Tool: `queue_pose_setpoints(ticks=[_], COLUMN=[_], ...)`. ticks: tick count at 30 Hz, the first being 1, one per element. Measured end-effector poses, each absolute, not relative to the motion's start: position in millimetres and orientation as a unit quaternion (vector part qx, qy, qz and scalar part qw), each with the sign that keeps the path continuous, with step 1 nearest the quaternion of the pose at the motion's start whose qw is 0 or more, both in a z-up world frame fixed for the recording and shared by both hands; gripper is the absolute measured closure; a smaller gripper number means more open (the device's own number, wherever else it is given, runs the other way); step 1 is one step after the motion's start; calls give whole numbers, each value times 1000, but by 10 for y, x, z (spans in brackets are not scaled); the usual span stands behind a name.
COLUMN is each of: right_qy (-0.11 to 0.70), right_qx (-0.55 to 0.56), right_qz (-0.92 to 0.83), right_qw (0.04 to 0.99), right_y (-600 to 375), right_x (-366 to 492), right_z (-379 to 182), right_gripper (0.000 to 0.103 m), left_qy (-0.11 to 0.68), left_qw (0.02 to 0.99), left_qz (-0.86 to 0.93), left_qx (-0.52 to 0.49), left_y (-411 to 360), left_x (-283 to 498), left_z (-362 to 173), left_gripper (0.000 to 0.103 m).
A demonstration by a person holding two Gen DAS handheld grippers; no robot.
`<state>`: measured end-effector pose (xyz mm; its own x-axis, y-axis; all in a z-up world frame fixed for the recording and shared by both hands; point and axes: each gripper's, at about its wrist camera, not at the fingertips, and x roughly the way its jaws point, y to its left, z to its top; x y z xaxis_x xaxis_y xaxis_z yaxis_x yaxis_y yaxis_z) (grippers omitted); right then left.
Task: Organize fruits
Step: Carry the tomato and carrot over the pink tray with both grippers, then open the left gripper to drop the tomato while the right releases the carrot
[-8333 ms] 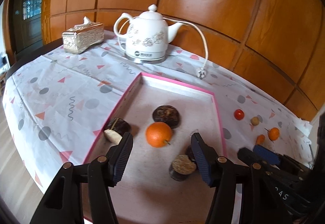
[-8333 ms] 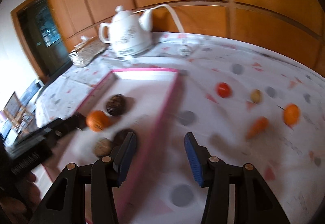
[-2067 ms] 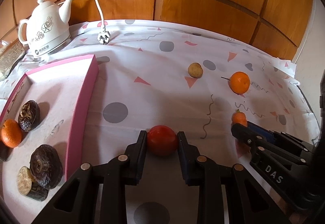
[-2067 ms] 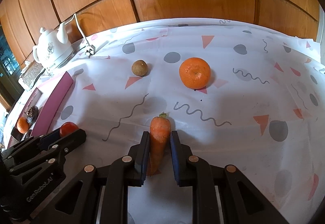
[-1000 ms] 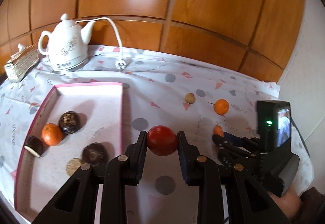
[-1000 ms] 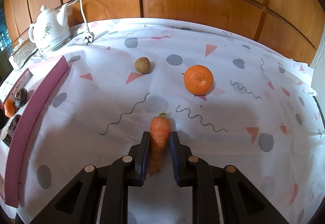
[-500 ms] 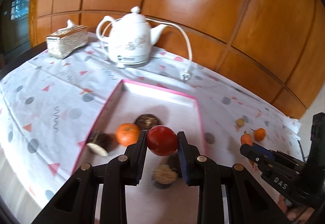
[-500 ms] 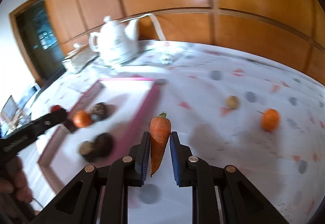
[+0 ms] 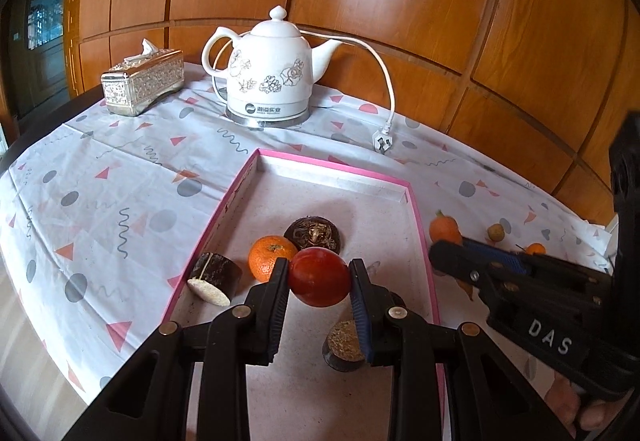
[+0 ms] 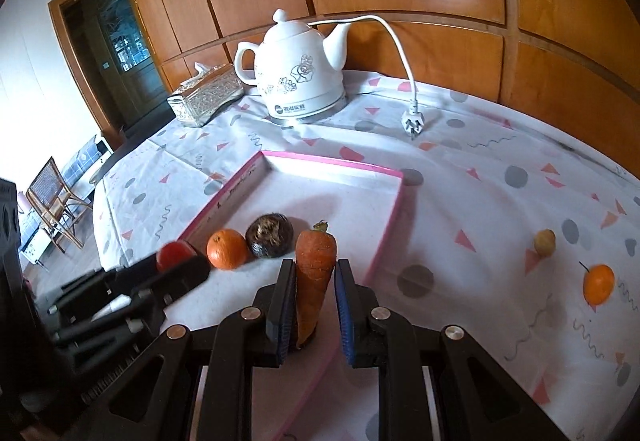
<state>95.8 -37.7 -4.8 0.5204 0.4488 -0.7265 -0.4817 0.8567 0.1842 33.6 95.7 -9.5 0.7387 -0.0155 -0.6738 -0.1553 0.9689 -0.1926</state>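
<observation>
The table under me wears a white tablecloth (image 9: 120,177) printed with grey dots and pink triangles, backed by a wood-panelled wall (image 9: 440,1).

On the cloth sits the pink-rimmed tray (image 9: 332,164), shallow, pale floor. Behind it stands a white flowered kettle (image 9: 272,77) on its base, with its cord (image 9: 386,81) looping down to a loose plug lying on the cloth. Left of the kettle is a silver tissue box (image 9: 142,81).

Inside the tray, left wrist view: 1 orange (image 9: 271,257), 1 dark brown round fruit (image 9: 314,235) just behind it, 1 dark cut piece (image 9: 212,277) with a pale face near the left rim, and 1 more cut piece (image 9: 344,341) partly hidden by my finger.

My left gripper (image 9: 319,277) is clamped on the red tomato (image 9: 318,276), both pads touching its sides; it is held above the tray floor, just in front of the orange.

My right gripper (image 10: 314,281) is closed narrow on the carrot (image 10: 314,273), held upright, stem end up, tip down between the pads. It hangs over the tray's near right part; whether the tip touches the floor, I cannot tell.

Outside the tray, on the cloth to the right, right wrist view: 1 small orange with stem (image 10: 598,283) and 1 small brownish-yellow fruit (image 10: 545,242), near each other, well apart from the tray.
</observation>
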Motion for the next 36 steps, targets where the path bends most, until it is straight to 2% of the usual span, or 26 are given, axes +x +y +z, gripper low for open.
queue_pose_setpoints(ticks=[9, 12, 23, 25, 36], right_qy=[409, 425, 419, 414, 405], right_qx=[-29, -26, -2, 1, 15], right_qz=[267, 265, 244, 236, 189], right_qw=[872, 865, 875, 879, 894], right_y=[-199, -146, -363, -432, -830], right_x=[1115, 1181, 1028, 988, 833], right_z=[-70, -146, -172, -153, -172], right_gripper=[83, 71, 71, 71, 71], left_qy=[369, 369, 361, 359, 353], left_qw=[920, 919, 923, 924, 930], left_qz=[56, 62, 62, 61, 36], left_qx=[-121, -123, -117, -114, -94], left_y=[1024, 1033, 978, 951, 730], left_x=[403, 402, 357, 347, 295], left_z=[-170, -168, -107, -87, 14], left_gripper=[72, 65, 61, 58, 57])
